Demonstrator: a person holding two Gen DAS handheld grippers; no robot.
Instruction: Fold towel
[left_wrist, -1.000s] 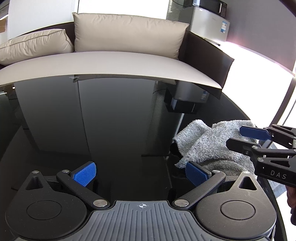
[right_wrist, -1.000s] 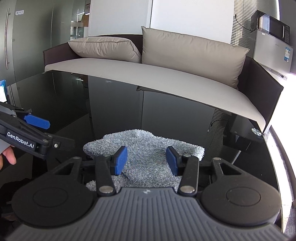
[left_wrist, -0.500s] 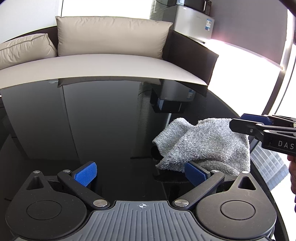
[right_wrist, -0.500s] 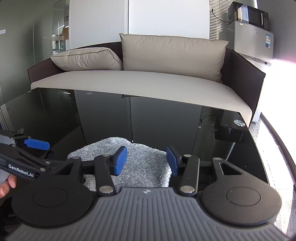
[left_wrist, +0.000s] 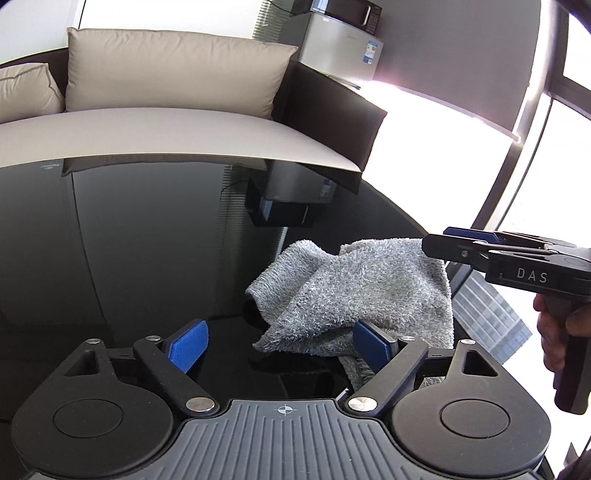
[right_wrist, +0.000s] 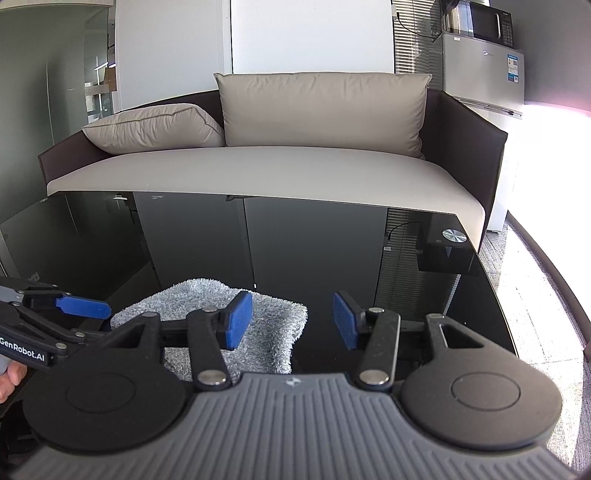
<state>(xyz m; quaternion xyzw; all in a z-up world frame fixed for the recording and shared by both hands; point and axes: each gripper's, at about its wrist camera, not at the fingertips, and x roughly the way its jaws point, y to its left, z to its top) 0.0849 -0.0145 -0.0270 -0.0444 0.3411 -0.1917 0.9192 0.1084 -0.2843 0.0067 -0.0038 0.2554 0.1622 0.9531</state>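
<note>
While you hover both tools, the grey towel (left_wrist: 364, 291) lies crumpled on the black counter (left_wrist: 147, 240).
Left view: your left hand-held gripper (left_wrist: 279, 345) gapes wide, towel at lower right. Right view: your right hand-held gripper (right_wrist: 293, 319) is wide too, towel at lower left.

Beyond the glossy black table (right_wrist: 314, 240), a dark-framed sofa (right_wrist: 258, 170) with two beige cushions (right_wrist: 321, 107) is seen, and a microwave (right_wrist: 480, 18) is set atop a silver fridge (right_wrist: 480, 74).
</note>
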